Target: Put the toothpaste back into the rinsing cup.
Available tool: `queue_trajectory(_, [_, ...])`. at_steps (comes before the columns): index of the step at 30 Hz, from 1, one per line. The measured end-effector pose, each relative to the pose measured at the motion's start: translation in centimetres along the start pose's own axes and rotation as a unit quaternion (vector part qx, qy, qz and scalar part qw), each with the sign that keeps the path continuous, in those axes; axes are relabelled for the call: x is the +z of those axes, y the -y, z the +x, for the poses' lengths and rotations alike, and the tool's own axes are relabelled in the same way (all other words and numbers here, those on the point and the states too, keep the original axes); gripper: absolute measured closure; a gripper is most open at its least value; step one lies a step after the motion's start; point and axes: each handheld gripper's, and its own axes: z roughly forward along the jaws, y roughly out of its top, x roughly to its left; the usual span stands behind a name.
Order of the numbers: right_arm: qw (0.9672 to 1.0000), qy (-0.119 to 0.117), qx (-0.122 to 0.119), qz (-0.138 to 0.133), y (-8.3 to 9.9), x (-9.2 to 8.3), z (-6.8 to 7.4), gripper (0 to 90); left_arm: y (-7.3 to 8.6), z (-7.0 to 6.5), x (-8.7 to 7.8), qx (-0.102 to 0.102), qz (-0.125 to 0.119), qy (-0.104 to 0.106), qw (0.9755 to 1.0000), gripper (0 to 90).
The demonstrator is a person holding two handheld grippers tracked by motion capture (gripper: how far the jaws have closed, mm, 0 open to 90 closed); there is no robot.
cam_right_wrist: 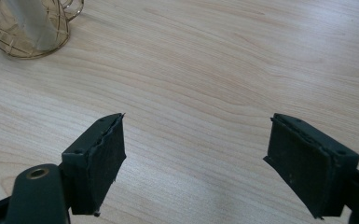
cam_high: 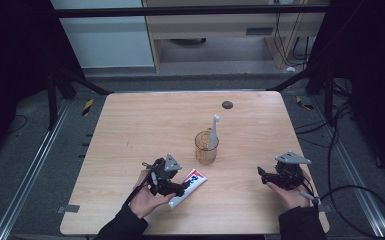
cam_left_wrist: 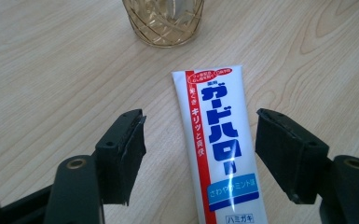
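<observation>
Amber glass cup [cam_high: 206, 147] on counter [cam_high: 130, 130] holds upright toothbrush [cam_high: 214, 131]. Left gripper view: toothpaste tube [cam_left_wrist: 221, 144] lies between left gripper [cam_left_wrist: 200, 149] fingers, spread, untouched. Right gripper [cam_right_wrist: 193, 158] fingers apart over bare wood.

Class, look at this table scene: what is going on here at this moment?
A person holds a gripper in each hand at a wooden table. The left gripper stands open astride a toothpaste tube lying flat, not pressing it. The right gripper is open over bare wood. An amber cup holds a toothbrush.

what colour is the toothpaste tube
White, with a red stripe and blue lettering; the toothpaste tube shows best in the left gripper view.
</observation>
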Motion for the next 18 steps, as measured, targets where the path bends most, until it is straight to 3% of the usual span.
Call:
queue_trajectory(8, [0.9999,0.001,-0.010,0.008,0.0,0.5,0.3,18.6,0.1,-0.5,1.0,0.011,0.025,0.004,0.9996,31.9])
queue_trajectory(18, [0.9999,0.003,-0.007,0.014,0.0,0.6,0.2,18.4,-0.5,-0.9,1.7,0.018,0.056,0.008,0.9982,31.7])
